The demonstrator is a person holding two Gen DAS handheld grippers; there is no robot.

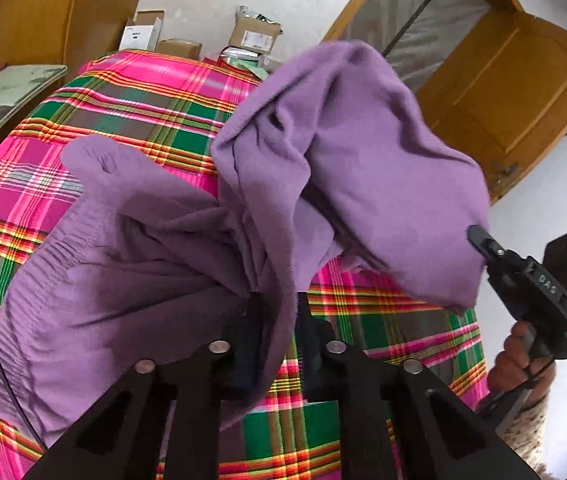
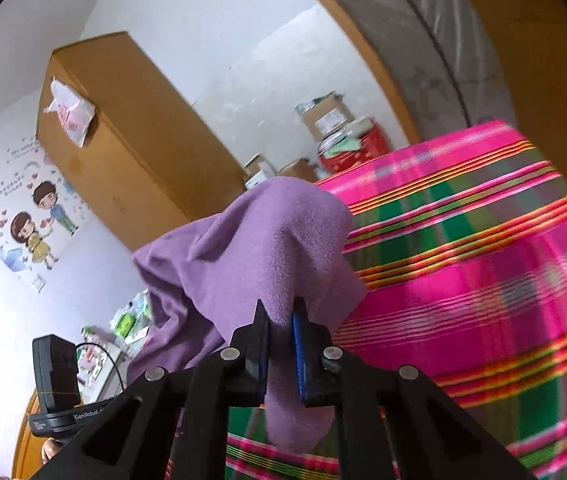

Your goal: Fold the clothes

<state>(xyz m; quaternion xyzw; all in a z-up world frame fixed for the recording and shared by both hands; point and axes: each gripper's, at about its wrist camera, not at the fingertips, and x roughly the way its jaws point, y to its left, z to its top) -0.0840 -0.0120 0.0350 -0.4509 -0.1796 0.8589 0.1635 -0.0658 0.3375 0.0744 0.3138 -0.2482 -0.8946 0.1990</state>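
1. The purple garment [image 1: 323, 152] hangs in the air above the plaid bedspread [image 1: 131, 104], bunched and creased, not laid flat.
2. Left gripper [image 1: 275, 320]: jaws pinched narrow on a gathered fold of the cloth; an elastic-ribbed band runs along the hanging part at lower left.
3. Right gripper [image 2: 281, 344]: jaws closed on another fold, with a flap of cloth trailing below them. In the left wrist view it stands off to the right, a hand [image 1: 523, 360] round its handle.
4. Judgement: two separated holds let the cloth drape under its own weight so edges can be found and spread. This fits either opening it out or carrying a half over; which one, the frames do not settle.
5. Surface: soft bed, pink-green-orange checks, bare where visible.
6. Room: cardboard boxes [image 1: 187, 36] at the far edge, a wooden wardrobe [image 2: 123, 152], cartoon wall stickers [image 2: 35, 220], a wooden door [image 1: 515, 92].
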